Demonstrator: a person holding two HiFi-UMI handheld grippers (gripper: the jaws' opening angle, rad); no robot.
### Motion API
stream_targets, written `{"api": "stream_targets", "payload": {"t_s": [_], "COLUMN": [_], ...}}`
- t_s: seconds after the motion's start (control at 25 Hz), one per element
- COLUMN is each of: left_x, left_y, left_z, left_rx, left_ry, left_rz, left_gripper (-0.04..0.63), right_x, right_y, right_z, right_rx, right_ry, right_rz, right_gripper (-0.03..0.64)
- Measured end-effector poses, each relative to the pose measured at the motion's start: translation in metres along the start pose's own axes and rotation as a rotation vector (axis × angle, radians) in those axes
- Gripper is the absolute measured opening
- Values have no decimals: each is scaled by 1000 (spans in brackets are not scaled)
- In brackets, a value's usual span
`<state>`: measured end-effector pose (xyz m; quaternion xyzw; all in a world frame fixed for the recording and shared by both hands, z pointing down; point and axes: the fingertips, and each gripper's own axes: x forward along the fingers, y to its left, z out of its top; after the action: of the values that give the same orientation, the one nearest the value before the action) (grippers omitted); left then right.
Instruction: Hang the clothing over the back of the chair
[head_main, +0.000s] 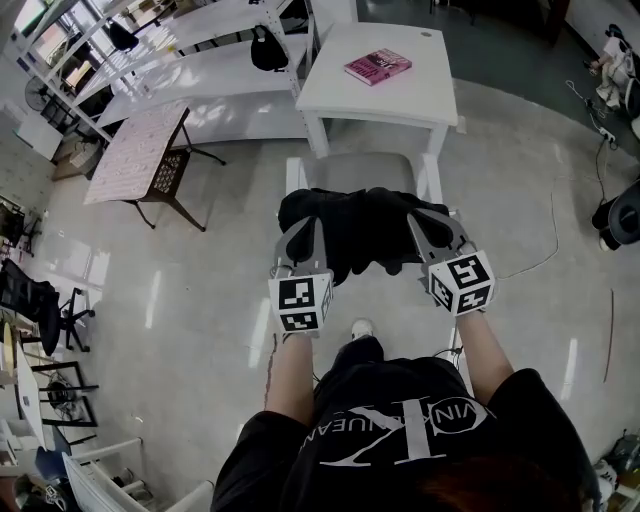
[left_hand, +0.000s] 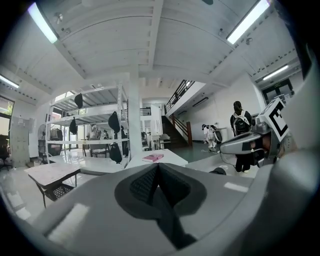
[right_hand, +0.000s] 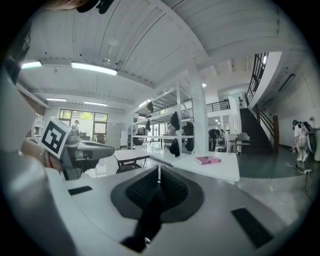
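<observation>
Clamping the black clothing (head_main: 365, 232) in the closed left gripper (head_main: 301, 228) and right gripper (head_main: 432, 226) — stretching it crosswise just above the chair (head_main: 362, 168) at its near edge, both ends equally close.

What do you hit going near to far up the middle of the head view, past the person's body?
Shoe → black clothing → chair → white table → pink book.

Black clothing (head_main: 362, 232); white chair (head_main: 365, 168); pink book (head_main: 378, 66); white table (head_main: 420, 92); pale grey floor (head_main: 200, 300); black shirt (head_main: 400, 432), white print.
</observation>
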<state>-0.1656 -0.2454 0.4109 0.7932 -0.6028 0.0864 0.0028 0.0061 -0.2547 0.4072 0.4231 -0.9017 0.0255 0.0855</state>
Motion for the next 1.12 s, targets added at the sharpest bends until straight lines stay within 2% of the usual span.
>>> {"api": "stream_targets", "payload": {"t_s": [0.36,1.12], "left_x": [-38,-86], "left_y": [-18,-41], "left_z": [-2,-6], "left_rx": [-49,-39], "left_ry": [-53,-61], "left_rz": [21,47], "left_gripper": [11,11], "right_x": [-31,-71], "right_y": [12,31], "right_z": [-2,-8], "right_rx": [0,0], "right_ry": [-27,-55], "right_rz": [4,7], "right_gripper": [21,21]}}
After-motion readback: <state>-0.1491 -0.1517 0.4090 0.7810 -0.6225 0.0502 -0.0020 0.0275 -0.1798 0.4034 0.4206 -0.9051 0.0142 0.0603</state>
